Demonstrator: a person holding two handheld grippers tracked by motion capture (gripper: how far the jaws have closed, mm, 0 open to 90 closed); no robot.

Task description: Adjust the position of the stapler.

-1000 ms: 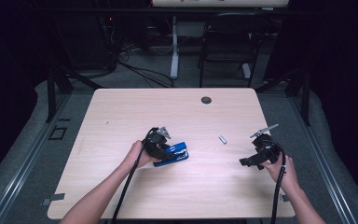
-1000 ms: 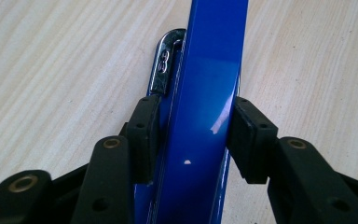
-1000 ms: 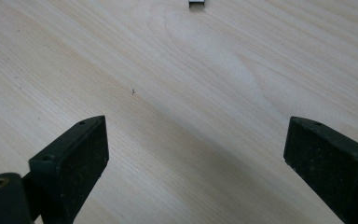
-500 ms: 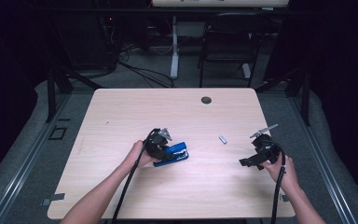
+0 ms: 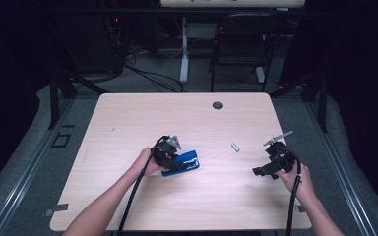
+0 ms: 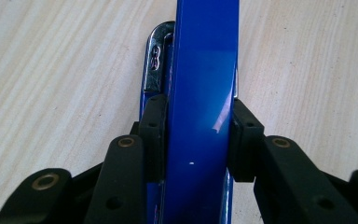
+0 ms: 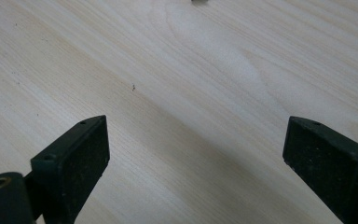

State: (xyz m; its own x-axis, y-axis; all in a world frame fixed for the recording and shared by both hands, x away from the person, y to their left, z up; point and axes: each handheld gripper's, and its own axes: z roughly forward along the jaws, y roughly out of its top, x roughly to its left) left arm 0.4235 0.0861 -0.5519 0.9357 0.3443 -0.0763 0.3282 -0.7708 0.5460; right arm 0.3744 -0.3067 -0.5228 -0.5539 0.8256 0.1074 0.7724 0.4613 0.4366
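Fingers (image 6: 244,140) of the left gripper (image 5: 170,156) have just been closing and now pinch the blue stapler (image 6: 200,116) across its width, one pad flat on each side of the top arm. It lies on the table (image 5: 128,123) a little toward seven o'clock of centre. Its long axis, in the high view, runs from about eight o'clock to two o'clock, with the free end pointing toward two o'clock and the gripped end toward the person's left hand (image 5: 145,164); in the left gripper view the chrome front plate (image 6: 156,58) points straight away at twelve o'clock. The glossy top arm looks slippery, so if lifted it could slide out of the pads, or the hinged base could swing down and open. At about three o'clock from the stapler lies a small grey strip of staples (image 5: 235,146), apart from everything. Farther toward four o'clock, the right gripper (image 5: 266,169) hovers with its fingers spread wide over bare wood.
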